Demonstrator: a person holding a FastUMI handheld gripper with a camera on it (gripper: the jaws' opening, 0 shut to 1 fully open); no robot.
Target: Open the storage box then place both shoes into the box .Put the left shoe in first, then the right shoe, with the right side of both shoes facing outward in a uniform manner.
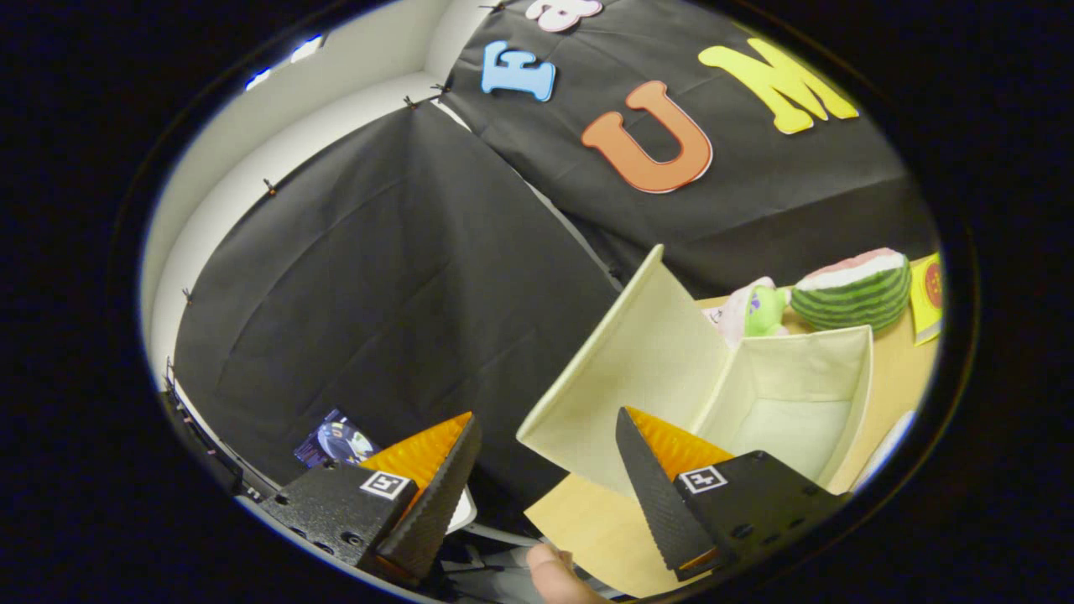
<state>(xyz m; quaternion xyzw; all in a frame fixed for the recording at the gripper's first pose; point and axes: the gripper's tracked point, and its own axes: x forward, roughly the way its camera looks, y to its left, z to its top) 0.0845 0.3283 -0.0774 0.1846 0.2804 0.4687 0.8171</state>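
Cream fabric storage box (pixel 789 394) sits on the wooden table (pixel 587 528), its lid flap (pixel 638 369) raised and leaning away from the opening. Inside looks bare; no shoe seen in it. Opening step judged done; both shoes left to load, left shoe first. Gripper (pixel 545 470) hangs near the table's edge, fingers spread wide, nothing between them; the lid's lower corner lies just ahead of one finger, contact uncertain. Fingertip of a person (pixel 558 575) shows below, between the fingers. Beyond the box: watermelon plush (pixel 852 289), small pink-green toy (pixel 755 310).
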